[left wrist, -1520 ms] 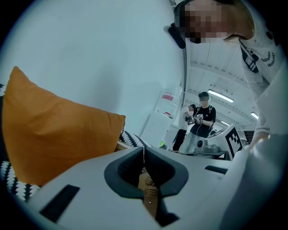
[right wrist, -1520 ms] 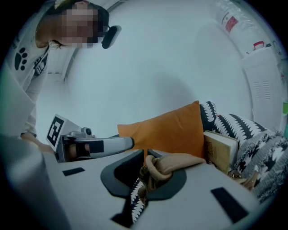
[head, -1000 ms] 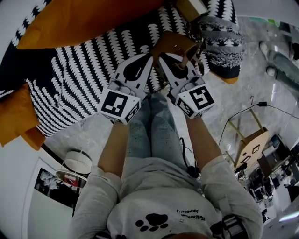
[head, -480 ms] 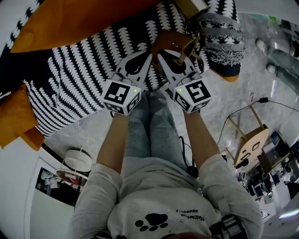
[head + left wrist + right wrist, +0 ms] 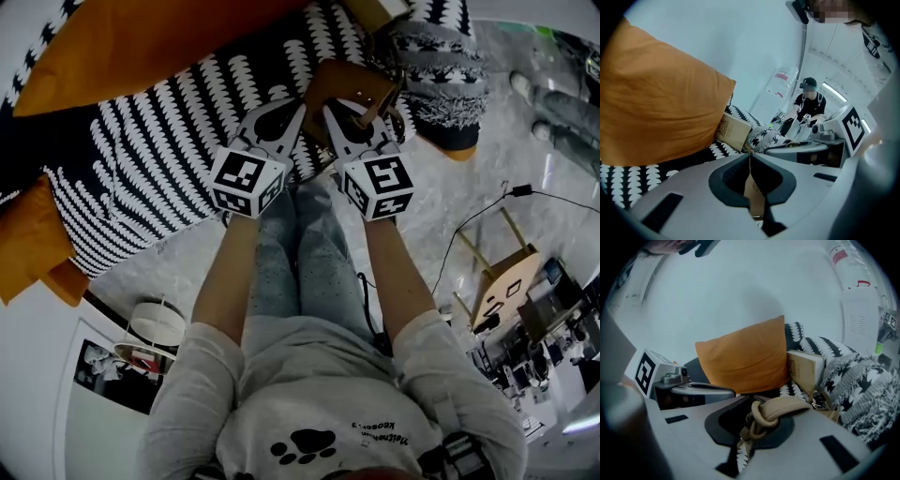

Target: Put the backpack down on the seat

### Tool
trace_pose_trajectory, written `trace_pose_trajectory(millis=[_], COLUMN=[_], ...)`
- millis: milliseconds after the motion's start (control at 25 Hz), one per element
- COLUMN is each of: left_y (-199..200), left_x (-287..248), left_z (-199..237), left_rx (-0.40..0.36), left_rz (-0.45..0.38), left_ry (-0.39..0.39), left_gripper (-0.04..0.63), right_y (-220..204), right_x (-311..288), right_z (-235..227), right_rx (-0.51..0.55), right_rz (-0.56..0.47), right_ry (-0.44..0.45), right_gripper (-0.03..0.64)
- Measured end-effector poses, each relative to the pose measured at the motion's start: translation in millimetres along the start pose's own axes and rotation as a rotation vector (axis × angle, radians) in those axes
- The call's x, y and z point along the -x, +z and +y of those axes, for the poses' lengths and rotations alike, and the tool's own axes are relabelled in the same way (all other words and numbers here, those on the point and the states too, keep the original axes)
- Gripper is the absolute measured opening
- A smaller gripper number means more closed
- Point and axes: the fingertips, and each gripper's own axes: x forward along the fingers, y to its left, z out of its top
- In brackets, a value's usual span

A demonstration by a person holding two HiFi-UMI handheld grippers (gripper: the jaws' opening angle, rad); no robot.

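Two tools hung over black-and-white patterned sofa seat [image 5: 159, 159]. Right tool [image 5: 757, 414] clamped on looped tan strap [image 5: 787, 406] of tan leather backpack [image 5: 345, 92], low at seat's front edge, contact unclear. Left tool [image 5: 750, 157] pressed together just beside backpack, empty.

Dim, bluish, even light; heavy fisheye warping at edges.

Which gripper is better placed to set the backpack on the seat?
Right. The right gripper has its jaws shut on the tan strap of the backpack, over the patterned seat. The left gripper has its jaws together, no strap seen between them.
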Motion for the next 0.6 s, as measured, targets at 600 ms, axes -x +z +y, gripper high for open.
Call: trace_pose_trajectory(millis=[600], left_y=[-52.0], left_x=[-74.7], left_z=[-19.4], left_rx=[-0.017], left_rz=[0.101], left_ry=[-0.112], left_gripper=[0.020], right_y=[-98.8], right_x=[10.5], right_z=[-106.3], right_rx=[-0.209], right_rz=[0.127], right_ry=[-0.237], right_gripper=[0.051])
